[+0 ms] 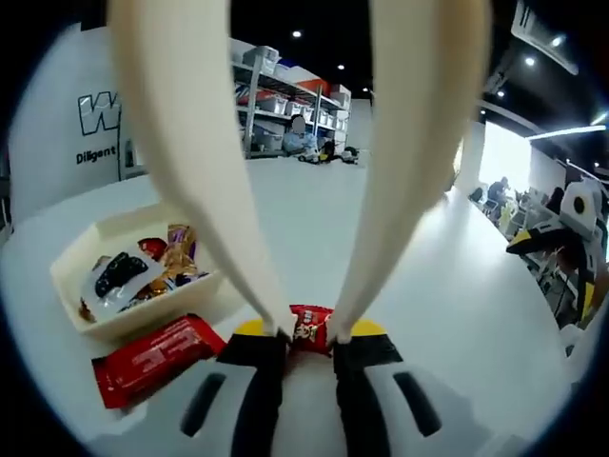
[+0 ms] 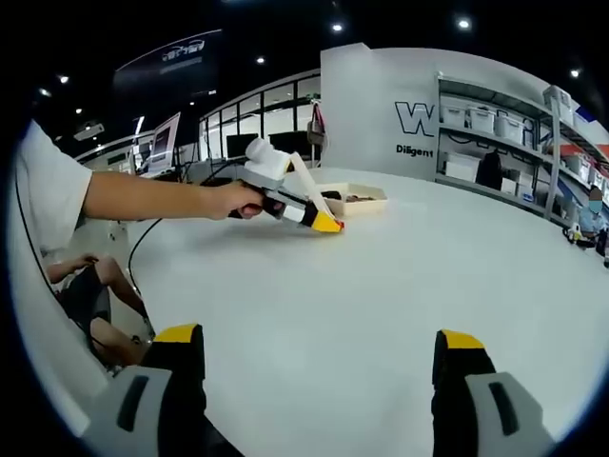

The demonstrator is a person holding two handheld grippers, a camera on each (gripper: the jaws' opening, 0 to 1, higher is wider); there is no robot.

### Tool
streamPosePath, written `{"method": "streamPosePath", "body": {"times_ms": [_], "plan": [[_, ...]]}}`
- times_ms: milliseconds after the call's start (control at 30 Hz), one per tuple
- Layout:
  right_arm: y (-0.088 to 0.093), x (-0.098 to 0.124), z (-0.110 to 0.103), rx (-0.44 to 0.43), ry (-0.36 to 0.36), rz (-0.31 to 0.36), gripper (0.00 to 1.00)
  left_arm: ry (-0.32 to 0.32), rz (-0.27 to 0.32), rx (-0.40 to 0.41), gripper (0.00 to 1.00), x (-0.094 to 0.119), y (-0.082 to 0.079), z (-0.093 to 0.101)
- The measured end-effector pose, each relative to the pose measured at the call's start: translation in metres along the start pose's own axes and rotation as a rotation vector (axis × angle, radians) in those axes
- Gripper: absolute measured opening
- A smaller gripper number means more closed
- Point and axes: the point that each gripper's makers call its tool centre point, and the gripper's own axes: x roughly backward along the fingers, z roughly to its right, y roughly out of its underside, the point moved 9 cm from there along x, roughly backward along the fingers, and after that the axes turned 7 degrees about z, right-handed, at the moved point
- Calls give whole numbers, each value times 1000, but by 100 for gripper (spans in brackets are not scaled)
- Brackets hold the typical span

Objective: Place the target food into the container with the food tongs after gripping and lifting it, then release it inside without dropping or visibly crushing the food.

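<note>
Cream food tongs (image 1: 209, 171) run along my left gripper (image 1: 309, 345), whose black jaws with yellow tips are shut on them. The tong tips pinch a small red snack packet (image 1: 309, 326) low over the white table, just right of the container. That cream container (image 1: 71, 271) holds several wrapped snacks. In the right gripper view a hand holds the left gripper (image 2: 324, 224) near the container (image 2: 360, 200), with its tip down at the table. My right gripper (image 2: 319, 343) is open with nothing between its jaws.
A larger red wrapped bar (image 1: 152, 357) lies on the table (image 2: 381, 286) in front of the container. Shelving with bins (image 1: 285, 105) stands at the back. A seated person (image 2: 90, 286) is at the table's left edge.
</note>
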Motion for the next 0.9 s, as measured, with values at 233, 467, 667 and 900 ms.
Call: {"method": "streamPosePath", "body": {"times_ms": [233, 467, 667, 900], "plan": [[-5, 0, 0, 6, 4, 8, 99, 4, 49, -7, 18, 5, -22, -1], [-4, -4, 0, 9, -1, -2, 99, -18, 71, -1, 19, 7, -34, -8], [-4, -3, 3, 11, 11, -6, 99, -50, 94, 9, 19, 2, -48, -28], [-6, -2, 6, 11, 29, -3, 99, -77, 105, 51, 19, -5, -48, -47]]}}
